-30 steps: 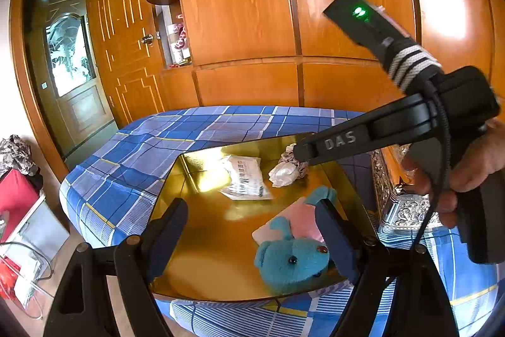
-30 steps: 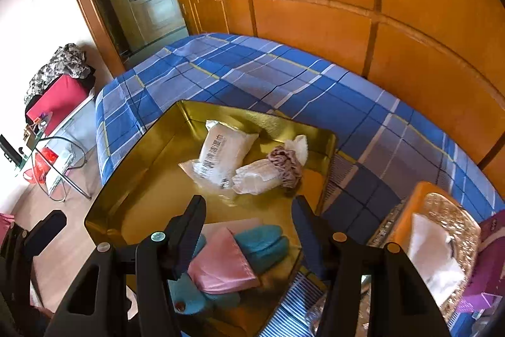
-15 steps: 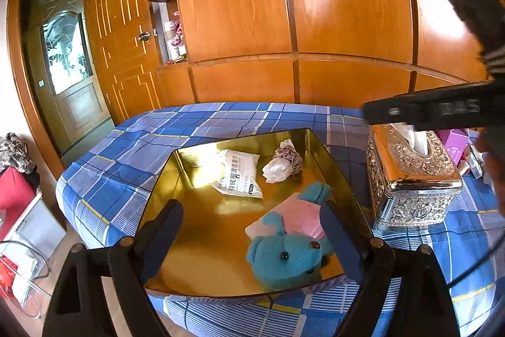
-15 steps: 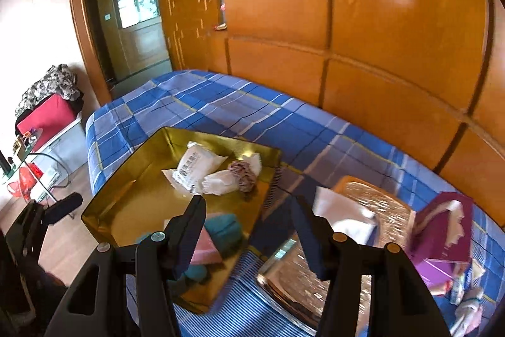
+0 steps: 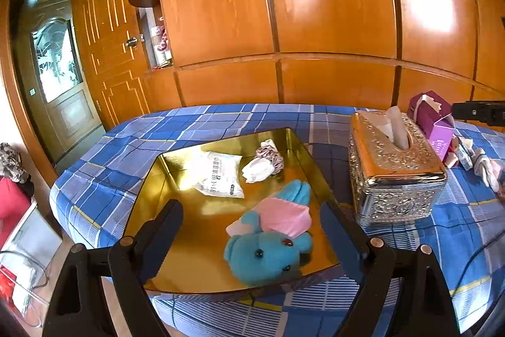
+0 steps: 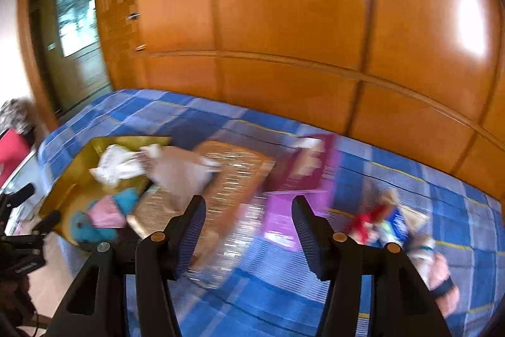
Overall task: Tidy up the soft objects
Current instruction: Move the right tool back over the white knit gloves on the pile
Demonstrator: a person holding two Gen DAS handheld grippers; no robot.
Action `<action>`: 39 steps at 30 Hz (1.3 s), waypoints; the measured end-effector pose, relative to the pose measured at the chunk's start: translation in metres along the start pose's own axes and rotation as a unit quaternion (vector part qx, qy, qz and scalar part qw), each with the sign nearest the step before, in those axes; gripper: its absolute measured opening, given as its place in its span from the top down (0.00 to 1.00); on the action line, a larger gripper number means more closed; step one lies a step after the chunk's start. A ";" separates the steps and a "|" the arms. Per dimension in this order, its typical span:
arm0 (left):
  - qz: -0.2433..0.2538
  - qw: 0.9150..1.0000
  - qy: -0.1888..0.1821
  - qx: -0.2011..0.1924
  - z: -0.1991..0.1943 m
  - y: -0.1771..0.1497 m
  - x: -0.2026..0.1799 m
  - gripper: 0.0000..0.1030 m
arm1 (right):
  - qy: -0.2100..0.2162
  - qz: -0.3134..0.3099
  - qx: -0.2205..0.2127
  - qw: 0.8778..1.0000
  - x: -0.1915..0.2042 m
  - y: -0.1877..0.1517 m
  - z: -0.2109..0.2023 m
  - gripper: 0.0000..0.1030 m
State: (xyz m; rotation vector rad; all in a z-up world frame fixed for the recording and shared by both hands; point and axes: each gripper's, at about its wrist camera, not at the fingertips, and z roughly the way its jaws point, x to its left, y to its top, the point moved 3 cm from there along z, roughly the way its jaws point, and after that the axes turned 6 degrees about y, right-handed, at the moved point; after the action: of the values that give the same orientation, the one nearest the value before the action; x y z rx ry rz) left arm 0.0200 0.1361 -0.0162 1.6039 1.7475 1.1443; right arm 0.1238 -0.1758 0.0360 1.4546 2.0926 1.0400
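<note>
Where wooden panelling [image 5: 331, 5] looms, blue checked bedspread [image 5: 142, 141]

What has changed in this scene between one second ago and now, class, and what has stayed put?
The right gripper, jaws apart and empty, has swung away from the gold tray toward the purple box and the small toys. The left gripper, also empty, has widened slightly. The blue teddy bear, white packet and scrunchie stay in the tray.

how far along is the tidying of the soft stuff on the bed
Done: the teddy, white packet and scrunchie lie in the gold tray. In hand: nothing; both the left tool and right tool are empty. Left: small soft items beside the tissue box.
</note>
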 end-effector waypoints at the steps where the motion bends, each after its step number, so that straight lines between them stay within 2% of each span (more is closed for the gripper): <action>1: 0.002 1.000 -0.003 -0.001 -0.001 0.001 -0.002 0.14 | -0.012 0.013 -0.003 1.000 -0.015 -0.002 -0.005 0.45; 6: 0.012 1.000 -0.016 -0.008 -0.009 0.008 -0.014 0.14 | -0.064 0.057 -0.015 0.996 -0.066 -0.010 -0.017 0.45; 12: 0.030 0.999 -0.027 -0.024 -0.018 0.021 -0.030 0.13 | -0.124 0.116 -0.027 0.985 -0.132 -0.021 -0.030 0.45; 17: 0.058 0.997 -0.042 -0.041 -0.025 0.034 -0.053 0.13 | -0.169 0.162 -0.033 0.972 -0.183 -0.035 -0.038 0.45; 25: 0.102 0.990 -0.074 -0.061 -0.036 0.050 -0.101 0.13 | -0.232 0.244 -0.038 0.941 -0.256 -0.074 -0.040 0.45; 27: 0.116 0.988 -0.081 -0.066 -0.039 0.055 -0.115 0.13 | -0.235 0.266 -0.026 0.934 -0.267 -0.085 -0.038 0.45; 28: 0.121 0.987 -0.083 -0.069 -0.039 0.057 -0.120 0.13 | -0.224 0.290 -0.023 0.930 -0.275 -0.089 -0.037 0.44; 30: 0.134 0.984 -0.092 -0.077 -0.042 0.061 -0.134 0.13 | -0.221 0.306 -0.038 0.925 -0.282 -0.091 -0.042 0.44; 39: 0.175 0.972 -0.125 -0.090 -0.052 0.073 -0.190 0.13 | -0.184 0.331 -0.056 0.924 -0.286 -0.095 -0.050 0.44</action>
State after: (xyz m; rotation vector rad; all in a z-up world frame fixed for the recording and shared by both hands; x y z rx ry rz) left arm 0.0514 -0.0645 0.0387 1.8964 1.1974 1.1585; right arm 0.1417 -0.4733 -0.0305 2.1648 1.2742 0.9751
